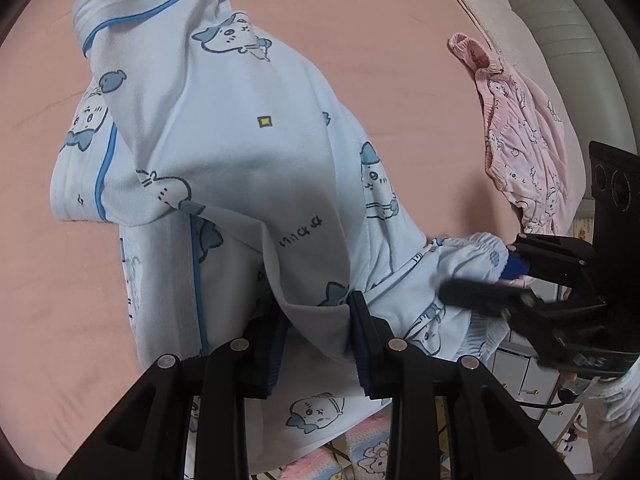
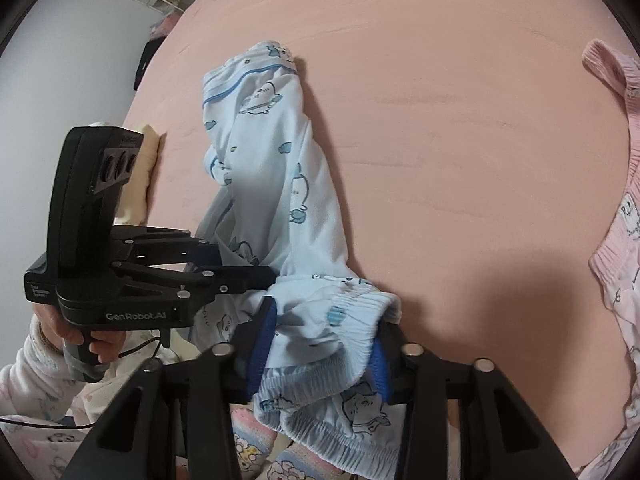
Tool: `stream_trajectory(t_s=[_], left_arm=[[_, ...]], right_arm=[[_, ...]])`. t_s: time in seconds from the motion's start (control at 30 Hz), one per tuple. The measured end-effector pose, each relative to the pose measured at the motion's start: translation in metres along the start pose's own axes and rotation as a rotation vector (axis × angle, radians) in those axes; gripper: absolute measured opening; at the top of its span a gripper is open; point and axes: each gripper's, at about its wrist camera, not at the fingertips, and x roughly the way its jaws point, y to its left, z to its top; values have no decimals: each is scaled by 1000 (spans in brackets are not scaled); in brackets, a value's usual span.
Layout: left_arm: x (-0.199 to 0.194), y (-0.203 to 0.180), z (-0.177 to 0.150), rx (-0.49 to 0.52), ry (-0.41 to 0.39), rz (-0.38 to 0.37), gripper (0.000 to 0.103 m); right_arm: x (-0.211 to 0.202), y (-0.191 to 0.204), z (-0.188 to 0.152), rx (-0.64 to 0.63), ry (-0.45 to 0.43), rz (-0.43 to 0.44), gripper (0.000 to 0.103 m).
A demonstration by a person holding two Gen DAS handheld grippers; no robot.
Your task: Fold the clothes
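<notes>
Left tool [image 1: 318, 334]: seen closed partway on a bunched fold of the blue pyjama trousers [image 1: 240, 152], just to the left of the waistband; cloth is pinched between its blue pads.

Blue pyjama trousers: one pair is shown, waistband lifted at the near edge of the bed [image 1: 40, 260], legs trailing away from the waistband across the pink sheet. The blue-piped cuffs [image 1: 132, 12] lie farthest from the waistband, doubled loosely.

Long axis: it runs from the waistband, held at the tools, straight out over the bed, roughly in line with both tools' fingers.

Right tool [image 2: 324, 350]: seen closed down onto the elastic waistband [image 2: 352, 312], which is gathered between its pads; the waistband's right end is held here.

Nearer hand: neither is judged nearer; both grip at the waistband end, side by side, the left tool to the left of the waistband.

Coming move: any fold is judged to turn on the waistband end being carried along that axis toward the cuffs, or the reverse.

Pink garment [image 1: 520, 140]: one is seen, well to the right of the waistband, crumpled on the bed.

Count: two tools, one blue pair, one pink piece.
</notes>
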Motion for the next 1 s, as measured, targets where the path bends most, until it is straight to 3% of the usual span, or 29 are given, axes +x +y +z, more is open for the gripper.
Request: stream_trajectory(t_s=[0.07, 0.17, 0.3, 0.4, 0.63, 0.87, 1.0], left_arm=[[-2, -1, 1, 1, 2, 8, 28], [-10, 1, 3, -13, 5, 25, 39], [-32, 7, 8, -11, -59, 44, 55], [-49, 20, 14, -36, -103, 72, 59], [-72, 62, 26, -117, -173, 131, 60], [-82, 87, 36, -154, -238, 96, 60], [-90, 91, 47, -125, -294, 45, 60]], right_arm=[[0, 1, -2, -22, 0, -31, 14], [0, 6, -2, -57, -4, -63, 13], [-7, 8, -5, -70, -24, -72, 13], [-17, 9, -6, -81, -52, -79, 13], [-29, 10, -5, -115, -91, -125, 13], [-33, 5, -2, -104, -115, -153, 12], [-35, 1, 2, -89, -115, -173, 12]])
